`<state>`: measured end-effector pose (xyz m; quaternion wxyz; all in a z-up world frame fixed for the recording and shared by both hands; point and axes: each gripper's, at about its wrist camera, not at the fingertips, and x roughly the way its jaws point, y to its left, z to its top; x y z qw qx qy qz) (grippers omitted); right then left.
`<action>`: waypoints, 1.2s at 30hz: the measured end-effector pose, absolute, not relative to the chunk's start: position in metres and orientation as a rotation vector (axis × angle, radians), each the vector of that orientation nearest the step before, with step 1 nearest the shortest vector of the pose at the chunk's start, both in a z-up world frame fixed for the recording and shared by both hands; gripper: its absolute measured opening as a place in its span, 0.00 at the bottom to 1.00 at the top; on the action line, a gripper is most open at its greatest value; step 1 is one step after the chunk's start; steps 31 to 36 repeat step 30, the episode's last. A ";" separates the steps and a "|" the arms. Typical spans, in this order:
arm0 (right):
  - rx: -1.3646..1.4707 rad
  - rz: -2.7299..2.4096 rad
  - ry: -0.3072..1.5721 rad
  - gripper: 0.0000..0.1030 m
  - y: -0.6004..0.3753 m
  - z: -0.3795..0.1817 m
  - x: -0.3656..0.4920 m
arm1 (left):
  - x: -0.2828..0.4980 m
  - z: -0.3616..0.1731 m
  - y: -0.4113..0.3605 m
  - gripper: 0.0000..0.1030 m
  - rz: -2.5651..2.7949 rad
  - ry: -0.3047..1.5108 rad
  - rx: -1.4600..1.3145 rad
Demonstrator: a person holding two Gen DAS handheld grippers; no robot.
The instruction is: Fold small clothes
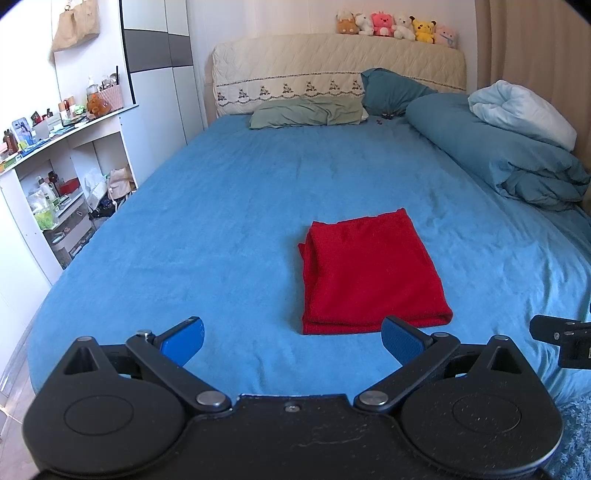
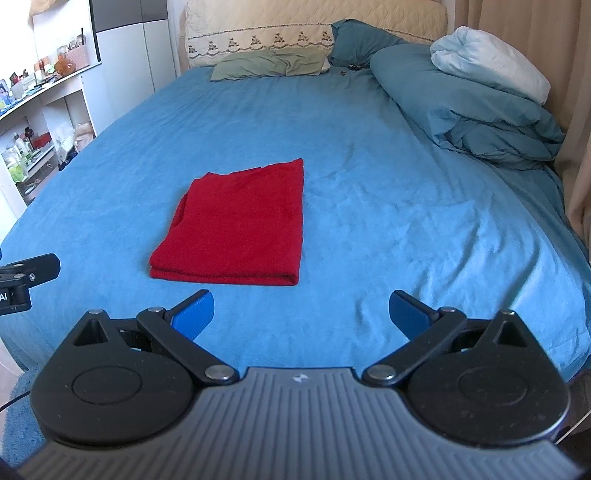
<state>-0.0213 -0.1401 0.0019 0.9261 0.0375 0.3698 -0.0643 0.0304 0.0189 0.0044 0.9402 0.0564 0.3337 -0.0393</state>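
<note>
A red garment lies folded in a flat rectangle on the blue bed sheet; it also shows in the right wrist view. My left gripper is open and empty, held near the bed's front edge, just short of the garment's near edge and to its left. My right gripper is open and empty, just short of the garment's near edge and to its right. Part of the right gripper's body shows at the right edge of the left wrist view.
Pillows and a bundled blue duvet lie at the head and right side of the bed. White shelves with clutter stand left of the bed. Plush toys sit on the headboard. A curtain hangs at the right.
</note>
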 end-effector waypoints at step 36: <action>0.081 -0.124 0.749 1.00 -0.140 0.004 -0.019 | 0.031 0.005 0.030 1.00 -0.089 0.670 0.078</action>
